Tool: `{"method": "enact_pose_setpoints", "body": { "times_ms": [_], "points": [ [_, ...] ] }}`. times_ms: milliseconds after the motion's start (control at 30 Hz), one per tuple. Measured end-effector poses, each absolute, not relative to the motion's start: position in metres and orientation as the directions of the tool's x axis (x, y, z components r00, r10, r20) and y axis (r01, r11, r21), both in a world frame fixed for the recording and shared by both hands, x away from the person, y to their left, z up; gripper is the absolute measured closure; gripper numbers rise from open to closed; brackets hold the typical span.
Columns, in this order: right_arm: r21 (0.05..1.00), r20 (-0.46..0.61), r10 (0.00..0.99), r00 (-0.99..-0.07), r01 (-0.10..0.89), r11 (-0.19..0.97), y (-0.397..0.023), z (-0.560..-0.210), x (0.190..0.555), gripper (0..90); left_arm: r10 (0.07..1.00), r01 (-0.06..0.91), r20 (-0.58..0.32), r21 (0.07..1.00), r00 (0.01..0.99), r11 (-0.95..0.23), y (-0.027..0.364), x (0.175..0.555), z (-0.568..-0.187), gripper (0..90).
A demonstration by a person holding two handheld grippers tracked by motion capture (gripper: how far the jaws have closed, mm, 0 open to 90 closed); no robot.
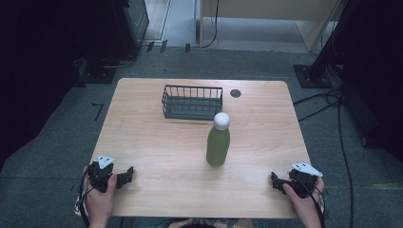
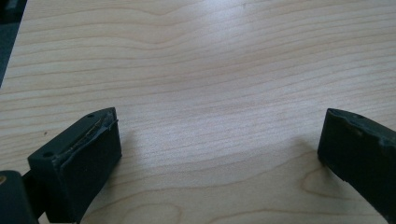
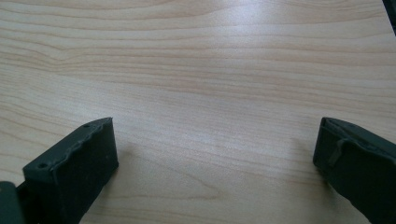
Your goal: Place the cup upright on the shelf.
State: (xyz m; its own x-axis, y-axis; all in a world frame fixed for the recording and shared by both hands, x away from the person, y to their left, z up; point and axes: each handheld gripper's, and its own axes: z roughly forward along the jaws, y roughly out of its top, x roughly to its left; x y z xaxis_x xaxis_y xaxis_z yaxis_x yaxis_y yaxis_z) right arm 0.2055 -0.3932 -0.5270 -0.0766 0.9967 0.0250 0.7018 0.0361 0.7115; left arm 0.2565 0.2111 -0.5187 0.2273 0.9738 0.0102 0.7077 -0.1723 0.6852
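A green bottle (image 1: 218,145) with a white cap stands upright in the middle of the wooden table (image 1: 157,152). Behind it sits a dark wire basket (image 1: 192,101), with nothing in it that I can make out. My left gripper (image 1: 124,176) rests at the table's near left corner, held in a hand, its jaws wide apart over bare wood (image 2: 219,126). At the near right corner my right gripper (image 1: 277,183) lies the same way, jaws spread with only wood between them (image 3: 215,130). Both are well short of the bottle.
A small dark round grommet (image 1: 235,93) is set in the tabletop right of the basket. Cables (image 1: 328,102) run over the grey floor to the right, and dark stands and furniture line the back.
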Motion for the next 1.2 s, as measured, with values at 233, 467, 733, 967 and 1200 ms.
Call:
{"method": "enact_pose_setpoints", "body": {
  "times_ms": [233,467,733,967,1200],
  "points": [
    [0.709,0.025,0.998,-0.064,0.704,0.028,-0.391,-0.527,0.209,0.0,0.972,0.705,0.009,0.686,0.236,-0.178,0.211,0.255,-0.519,0.0],
    [0.71,0.025,0.998,-0.065,0.704,0.028,-0.391,-0.527,0.209,0.0,0.973,0.707,0.009,0.686,0.231,-0.174,0.21,0.254,-0.519,0.0],
    [0.721,0.029,0.997,-0.065,0.692,0.024,-0.388,-0.526,0.207,0.0,0.968,0.704,0.009,0.685,0.251,-0.189,0.207,0.254,-0.519,0.0],
    [0.752,0.094,0.986,-0.135,0.659,0.018,-0.375,-0.514,0.202,0.0,0.968,0.704,0.009,0.685,0.25,-0.188,0.207,0.254,-0.519,0.0],
    [0.78,0.094,0.976,-0.196,0.624,0.05,-0.354,-0.503,0.202,0.0,0.968,0.704,0.009,0.685,0.249,-0.187,0.207,0.254,-0.519,0.0]
  ]
}}
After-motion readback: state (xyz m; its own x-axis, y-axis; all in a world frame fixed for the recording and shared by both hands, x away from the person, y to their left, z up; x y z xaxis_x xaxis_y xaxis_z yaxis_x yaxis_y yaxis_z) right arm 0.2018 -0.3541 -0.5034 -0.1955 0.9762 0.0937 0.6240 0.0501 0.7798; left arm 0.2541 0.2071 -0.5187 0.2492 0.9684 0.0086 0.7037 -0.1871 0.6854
